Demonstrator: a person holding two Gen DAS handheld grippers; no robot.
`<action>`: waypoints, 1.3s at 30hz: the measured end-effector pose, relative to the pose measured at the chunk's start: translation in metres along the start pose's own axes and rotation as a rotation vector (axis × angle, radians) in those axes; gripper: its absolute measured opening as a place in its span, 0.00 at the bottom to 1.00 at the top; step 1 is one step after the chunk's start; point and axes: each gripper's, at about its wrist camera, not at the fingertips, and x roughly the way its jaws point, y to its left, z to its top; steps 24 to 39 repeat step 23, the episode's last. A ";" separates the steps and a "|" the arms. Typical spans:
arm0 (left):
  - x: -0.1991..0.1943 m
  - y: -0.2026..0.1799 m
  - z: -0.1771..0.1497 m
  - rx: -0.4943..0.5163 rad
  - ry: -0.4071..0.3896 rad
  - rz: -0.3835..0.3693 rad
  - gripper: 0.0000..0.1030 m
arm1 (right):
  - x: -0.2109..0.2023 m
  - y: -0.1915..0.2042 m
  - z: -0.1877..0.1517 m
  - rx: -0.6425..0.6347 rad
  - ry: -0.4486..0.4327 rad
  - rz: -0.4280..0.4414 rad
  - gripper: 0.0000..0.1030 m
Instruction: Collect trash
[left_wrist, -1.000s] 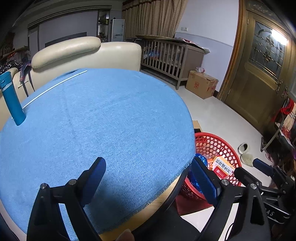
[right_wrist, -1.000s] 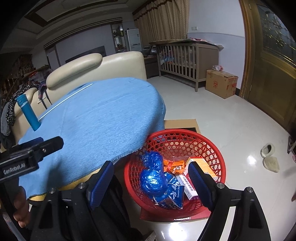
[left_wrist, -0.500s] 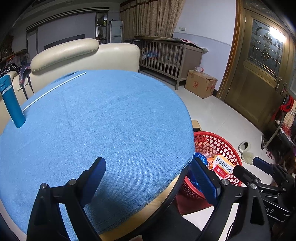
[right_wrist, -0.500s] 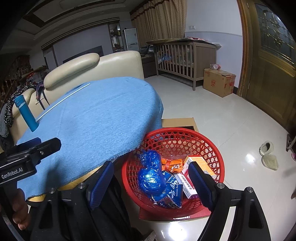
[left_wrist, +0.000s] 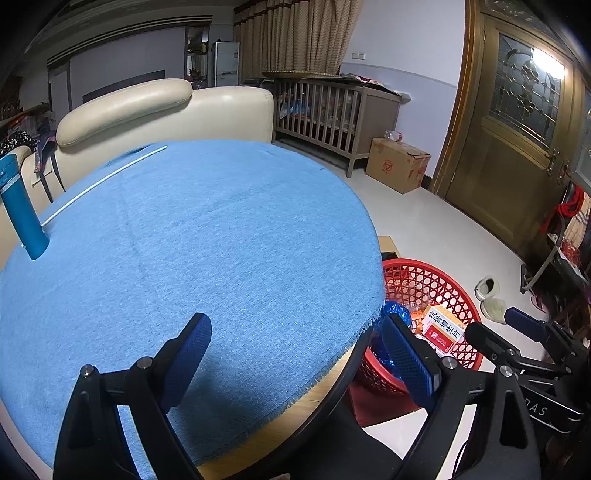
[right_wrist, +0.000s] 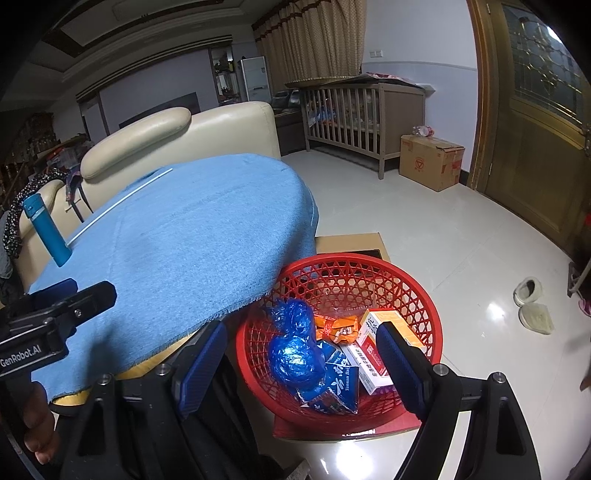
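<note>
A red mesh basket (right_wrist: 399, 269) stands on the floor beside the round table; it also shows in the left wrist view (left_wrist: 436, 273). In it lie crumpled blue wrappers (right_wrist: 295, 354), an orange packet (right_wrist: 336, 326), a red and white box (right_wrist: 373, 365) and a blue carton (right_wrist: 338, 384). My right gripper (right_wrist: 299, 369) is open and empty above the basket's near side. My left gripper (left_wrist: 295, 354) is open and empty over the table's near edge. The blue cloth (left_wrist: 192, 243) on the table bears no trash.
A blue bottle (left_wrist: 22, 214) and a thin white rod (left_wrist: 103, 181) are at the table's far left. A cream sofa (left_wrist: 155, 110) stands behind the table. A cardboard box (left_wrist: 399, 170), a wooden crib (left_wrist: 332, 110), a brown door (left_wrist: 517, 147) and slippers (left_wrist: 489, 295) are to the right.
Both grippers have shifted slightly; the view has drifted a little. Both stay open and empty, and the basket's contents are unchanged.
</note>
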 end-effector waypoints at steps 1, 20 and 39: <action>0.000 0.000 0.000 0.001 0.001 -0.002 0.91 | 0.000 0.000 0.000 0.000 -0.001 -0.001 0.83; -0.002 -0.003 -0.001 0.006 -0.004 -0.069 0.91 | 0.001 -0.005 0.000 0.017 0.002 -0.022 0.83; -0.002 -0.005 -0.001 0.013 -0.005 -0.068 0.91 | 0.001 -0.005 0.000 0.019 0.001 -0.023 0.83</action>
